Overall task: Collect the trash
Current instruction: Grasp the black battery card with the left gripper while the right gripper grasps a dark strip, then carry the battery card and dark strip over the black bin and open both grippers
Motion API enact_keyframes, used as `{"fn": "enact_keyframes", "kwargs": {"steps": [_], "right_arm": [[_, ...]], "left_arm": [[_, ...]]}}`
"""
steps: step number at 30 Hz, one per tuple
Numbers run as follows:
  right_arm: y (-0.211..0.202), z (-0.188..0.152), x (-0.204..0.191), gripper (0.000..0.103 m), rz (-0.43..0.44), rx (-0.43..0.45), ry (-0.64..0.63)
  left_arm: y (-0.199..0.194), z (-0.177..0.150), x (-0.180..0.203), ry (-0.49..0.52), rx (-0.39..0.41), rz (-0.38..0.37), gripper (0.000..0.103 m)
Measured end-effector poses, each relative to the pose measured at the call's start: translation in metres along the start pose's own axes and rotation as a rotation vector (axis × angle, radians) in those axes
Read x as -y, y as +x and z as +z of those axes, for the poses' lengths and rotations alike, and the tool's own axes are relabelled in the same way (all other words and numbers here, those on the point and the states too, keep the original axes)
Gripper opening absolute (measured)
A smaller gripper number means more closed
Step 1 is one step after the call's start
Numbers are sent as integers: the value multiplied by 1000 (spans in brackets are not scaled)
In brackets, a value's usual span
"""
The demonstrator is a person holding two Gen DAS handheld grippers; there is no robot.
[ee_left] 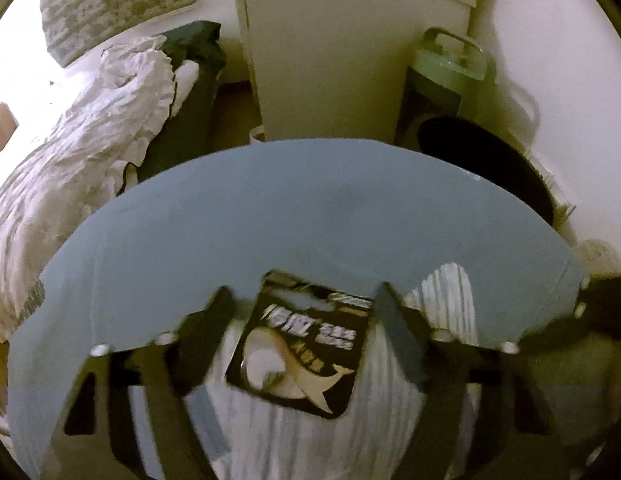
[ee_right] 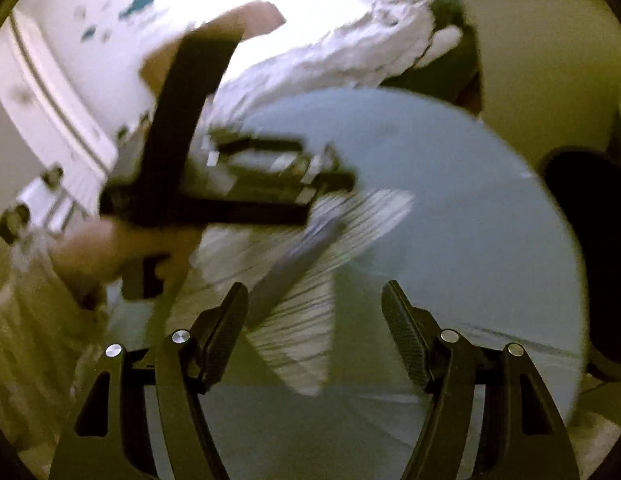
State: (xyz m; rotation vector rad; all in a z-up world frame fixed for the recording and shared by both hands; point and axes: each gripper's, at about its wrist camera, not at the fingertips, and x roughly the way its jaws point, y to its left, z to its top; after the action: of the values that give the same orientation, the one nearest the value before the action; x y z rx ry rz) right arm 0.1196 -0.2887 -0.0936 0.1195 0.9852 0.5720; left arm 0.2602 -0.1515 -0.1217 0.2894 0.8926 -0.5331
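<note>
Left wrist: left tool [ee_left: 302, 316] straddles glossy black wrapper [ee_left: 298, 356] — grip unclear; right tool [ee_right: 314, 312] open.

Both views are smeared by motion. In the left wrist view the left claw [ee_left: 302, 312] is blurred, so whether its fingers press the dark snack packet [ee_left: 298, 360] cannot be told; the packet's print is unreadable. The striped cloth [ee_left: 450, 300] under it is hidden in part by the packet and cut off at the bottom edge. The dark bin [ee_left: 490, 160] is half hidden behind the blue counter [ee_left: 270, 220]. In the right wrist view the person's hand [ee_right: 90, 252] and the left tool are a dark smear — no detail shows. The bed [ee_left: 70, 140] runs off the left edge.
</note>
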Motion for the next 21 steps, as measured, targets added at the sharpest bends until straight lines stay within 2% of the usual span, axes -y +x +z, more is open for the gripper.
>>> {"fn": "enact_keyframes", "kwargs": {"steps": [2, 4, 6, 7, 8, 10, 11, 12, 16, 19, 21], "right_arm": [[6, 5, -14, 71, -39, 1, -39], [16, 11, -25, 71, -42, -19, -52], [24, 15, -37, 68, -112, -19, -122], [27, 16, -41, 60, -157, -26, -159], [29, 18, -45, 45, -206, -31, -192], [27, 20, -40, 27, -244, -29, -219], [26, 21, -35, 17, -233, -29, -201], [25, 20, -24, 16, -204, -30, -162], [5, 20, 17, 15, -115, 6, -27], [-20, 18, 49, 15, -30, 87, 74], [-38, 19, 67, 15, -26, 145, 118]], "left_arm": [[-2, -3, -8, -21, 12, -24, 60], [-3, -5, -9, -17, 23, -21, 60], [-5, -7, -10, -18, 26, -20, 60], [-6, -8, -11, -24, 28, -23, 60], [-7, -9, -13, -35, 31, -29, 60], [-11, -13, -20, -74, 39, -52, 60], [-13, -16, -25, -105, 46, -71, 60], [-16, -20, -29, -125, 51, -81, 60], [-24, -27, -35, -188, 71, -103, 60], [-33, -27, -34, -227, 99, -140, 60], [-38, -20, -27, -234, 119, -157, 60]]}}
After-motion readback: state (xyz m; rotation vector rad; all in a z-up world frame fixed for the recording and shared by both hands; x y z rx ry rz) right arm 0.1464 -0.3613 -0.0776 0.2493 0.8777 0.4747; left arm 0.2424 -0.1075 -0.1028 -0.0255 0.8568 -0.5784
